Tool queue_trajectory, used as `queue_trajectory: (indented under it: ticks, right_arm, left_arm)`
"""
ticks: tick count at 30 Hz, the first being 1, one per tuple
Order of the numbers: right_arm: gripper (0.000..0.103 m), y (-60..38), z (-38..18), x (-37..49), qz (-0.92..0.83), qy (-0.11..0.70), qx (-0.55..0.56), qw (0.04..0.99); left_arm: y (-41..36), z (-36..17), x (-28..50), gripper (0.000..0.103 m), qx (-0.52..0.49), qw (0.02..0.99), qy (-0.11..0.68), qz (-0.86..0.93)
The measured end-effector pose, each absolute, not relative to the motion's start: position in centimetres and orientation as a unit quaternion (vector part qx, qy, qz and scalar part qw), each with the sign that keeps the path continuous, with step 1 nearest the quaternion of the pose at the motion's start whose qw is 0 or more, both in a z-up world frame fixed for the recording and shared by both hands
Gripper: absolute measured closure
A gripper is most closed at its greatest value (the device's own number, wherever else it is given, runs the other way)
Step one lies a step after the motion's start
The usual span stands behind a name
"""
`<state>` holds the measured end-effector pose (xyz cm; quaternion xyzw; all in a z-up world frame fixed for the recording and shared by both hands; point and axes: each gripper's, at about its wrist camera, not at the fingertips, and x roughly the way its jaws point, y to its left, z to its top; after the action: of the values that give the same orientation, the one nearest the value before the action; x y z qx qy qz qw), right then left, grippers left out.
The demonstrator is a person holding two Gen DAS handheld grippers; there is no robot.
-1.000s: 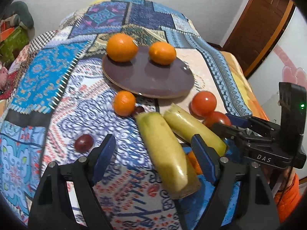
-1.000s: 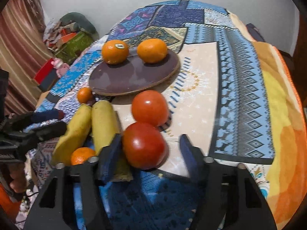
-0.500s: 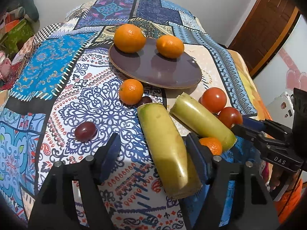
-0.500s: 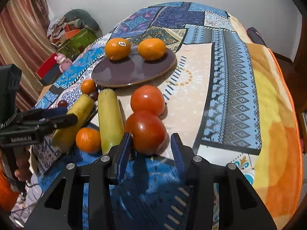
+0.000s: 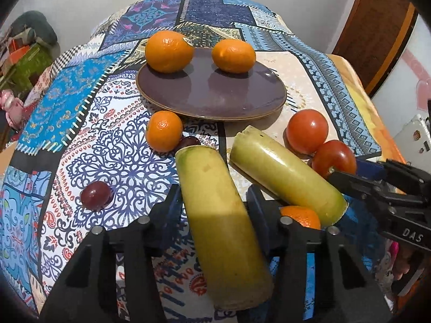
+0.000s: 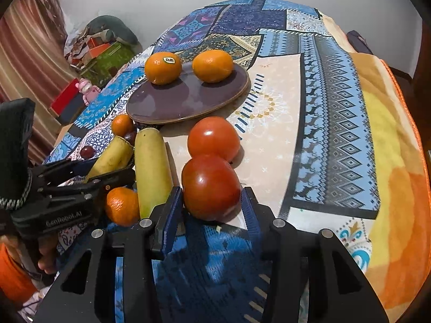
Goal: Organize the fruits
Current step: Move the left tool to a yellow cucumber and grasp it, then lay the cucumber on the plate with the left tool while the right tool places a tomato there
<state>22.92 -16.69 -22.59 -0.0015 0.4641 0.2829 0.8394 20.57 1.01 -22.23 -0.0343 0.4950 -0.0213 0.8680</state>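
A brown plate [image 5: 215, 99] [image 6: 172, 105] holds two oranges [image 5: 169, 51] [image 5: 233, 56]. My left gripper [image 5: 214, 204] is shut on the near yellow-green banana piece [image 5: 218, 210]. A second banana piece [image 5: 282, 175] lies to its right with a small orange [image 5: 301, 216] beside it. My right gripper [image 6: 211, 207] is shut on the near tomato [image 6: 211, 187]. A second tomato [image 6: 213, 138] touches it just behind. The right gripper also shows at the right edge of the left wrist view [image 5: 358, 172].
A small orange [image 5: 163, 130] and a dark grape [image 5: 190, 142] sit in front of the plate. Another grape [image 5: 95, 195] lies left on the patterned cloth [image 5: 80, 123]. The table's right edge [image 6: 404, 161] drops off. Clutter [image 6: 102, 51] sits at far left.
Both grippers have moved forward and closed: the left onto the near banana piece, the right onto the near tomato.
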Motion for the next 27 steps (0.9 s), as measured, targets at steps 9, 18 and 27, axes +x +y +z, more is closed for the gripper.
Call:
queue_trajectory:
  ticks: [9,18,27]
  right_arm:
    - [0.060,-16.8,-22.9,22.9,0.290,0.461,0.003,0.839]
    - [0.060,-16.4,-23.0,23.1,0.286,0.462,-0.009,0.839]
    - [0.061,-16.5,-22.5,22.9,0.285,0.450,-0.008,0.846]
  left_arm:
    - [3.8,-21.5,18.4,0.065,-0.041,0.867,0.496,-0.032]
    - [3.3,-22.4,19.2,0.063,-0.031,0.866,0.498,-0.027]
    - [3.1,-21.6,18.3,0.065,-0.005,0.874,0.486,-0.030]
